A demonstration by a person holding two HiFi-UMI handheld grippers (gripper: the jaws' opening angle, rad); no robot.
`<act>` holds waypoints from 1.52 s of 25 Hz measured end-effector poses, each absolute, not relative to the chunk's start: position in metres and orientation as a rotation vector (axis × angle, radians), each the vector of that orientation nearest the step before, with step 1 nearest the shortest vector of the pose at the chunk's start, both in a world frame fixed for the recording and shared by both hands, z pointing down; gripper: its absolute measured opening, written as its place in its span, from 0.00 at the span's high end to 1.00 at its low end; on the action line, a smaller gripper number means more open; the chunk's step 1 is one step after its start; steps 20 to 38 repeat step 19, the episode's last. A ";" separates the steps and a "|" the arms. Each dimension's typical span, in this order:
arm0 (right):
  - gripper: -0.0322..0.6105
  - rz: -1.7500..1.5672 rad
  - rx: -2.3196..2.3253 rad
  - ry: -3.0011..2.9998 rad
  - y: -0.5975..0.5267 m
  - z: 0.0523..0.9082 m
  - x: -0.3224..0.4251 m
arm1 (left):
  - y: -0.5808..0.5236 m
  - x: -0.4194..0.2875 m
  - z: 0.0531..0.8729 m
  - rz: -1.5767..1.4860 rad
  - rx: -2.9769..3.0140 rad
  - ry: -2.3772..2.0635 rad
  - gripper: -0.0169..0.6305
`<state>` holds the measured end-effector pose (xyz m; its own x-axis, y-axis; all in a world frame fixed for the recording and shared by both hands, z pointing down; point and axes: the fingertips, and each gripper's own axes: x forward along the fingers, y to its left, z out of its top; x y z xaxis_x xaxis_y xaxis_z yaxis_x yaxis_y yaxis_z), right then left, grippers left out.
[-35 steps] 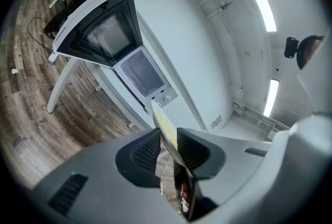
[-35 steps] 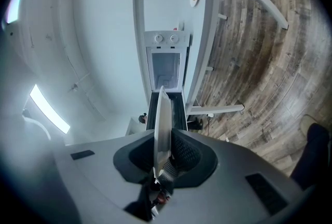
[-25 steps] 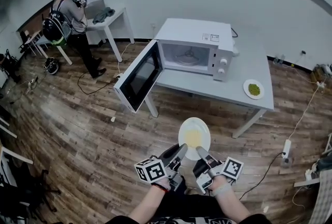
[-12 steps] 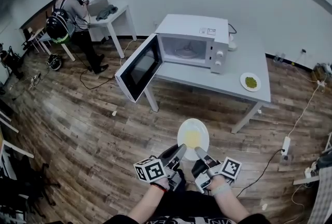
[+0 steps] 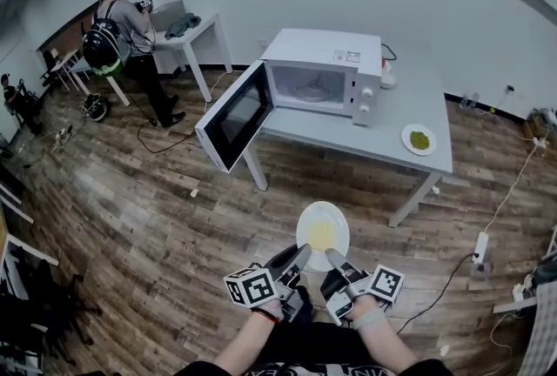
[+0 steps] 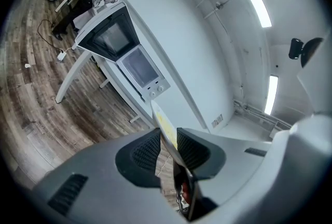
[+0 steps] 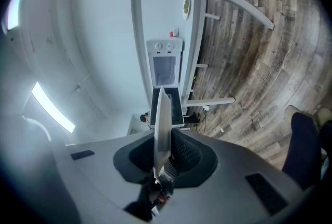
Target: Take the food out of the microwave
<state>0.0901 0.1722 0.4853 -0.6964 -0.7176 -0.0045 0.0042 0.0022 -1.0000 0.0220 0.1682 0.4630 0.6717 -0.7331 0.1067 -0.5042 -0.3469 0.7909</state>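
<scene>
- Your left tool (image 6: pixel 167 149) is clamped on the near rim of the white plate (image 5: pixel 323 231). The ribbed pads press on it from both sides, with the jaws only partly closed around the thin edge.
- Your right tool (image 7: pixel 163 159) grips the same rim just beside the left one, its pads also closed on the plate's edge.
- The plate carries a patch of yellow food (image 5: pixel 323 235) at its middle. It hangs out in front of you over the wooden floor (image 5: pixel 148 218), held roughly level between the two tools.
- The plate is outside the microwave (image 5: pixel 335 70) and well apart from it, on your side of the tabletop (image 5: pixel 405 109).
- The microwave door (image 5: pixel 233 117) is swung wide open toward you and to the left. The glass turntable (image 5: pixel 311 91) shows in the cavity.
- A second plate (image 5: pixel 419 140), holding something green, sits on the tabletop to the right of the microwave, near the front edge.
- Far off at the upper left a person (image 5: pixel 117 22) stands at another white desk (image 5: pixel 196 30).
</scene>
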 end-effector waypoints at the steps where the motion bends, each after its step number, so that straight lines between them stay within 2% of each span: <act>1: 0.84 -1.750 -0.734 1.747 0.172 0.486 0.091 | 0.168 0.023 0.463 -0.334 2.024 -0.957 0.83; 38: 0.84 -1.793 -0.700 1.701 0.160 0.487 0.085 | 0.158 0.017 0.460 -0.275 2.025 -1.005 0.83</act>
